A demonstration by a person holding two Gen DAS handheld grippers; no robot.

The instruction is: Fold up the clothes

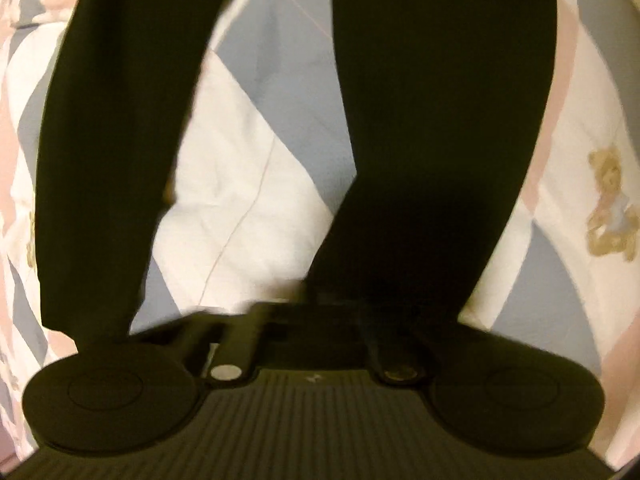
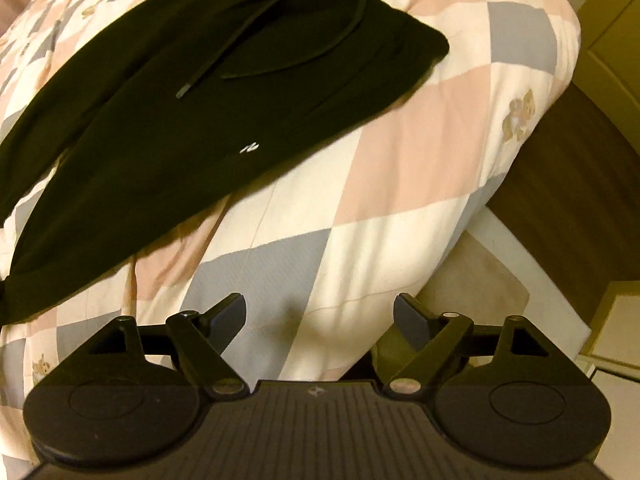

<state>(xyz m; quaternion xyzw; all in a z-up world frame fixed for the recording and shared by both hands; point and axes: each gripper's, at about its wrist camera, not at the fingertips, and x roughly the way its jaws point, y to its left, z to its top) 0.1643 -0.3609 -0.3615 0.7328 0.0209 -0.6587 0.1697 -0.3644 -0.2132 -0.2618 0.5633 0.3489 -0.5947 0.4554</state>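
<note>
Your black sweatpants (image 2: 192,92) lie spread on the bed's checked quilt (image 2: 400,168), waistband end w/ the drawcord (image 2: 224,44) toward the far side in the right wrist view, legs running off to the left edge. In the left wrist view the two legs (image 1: 432,128) hang or stretch apart w/ quilt showing between them, and the dark cloth runs right down to your left gripper (image 1: 316,304). Its jaws look drawn in on that cloth, prob. pinching the pants near the crotch or a leg, but black on black plus blur means you can't tell for sure. Your right gripper (image 2: 320,316) hovers over bare quilt near the bed's corner, jaws spread wide, nothing between them, well apart from the pants. Progress, as a judgement: no fold line shows anywhere. Legs aren't stacked one on the other and the waist lies flat, so the pants read as laid out, not folded. Leg-on-leg and the lengthwise folds look left to do.
</note>
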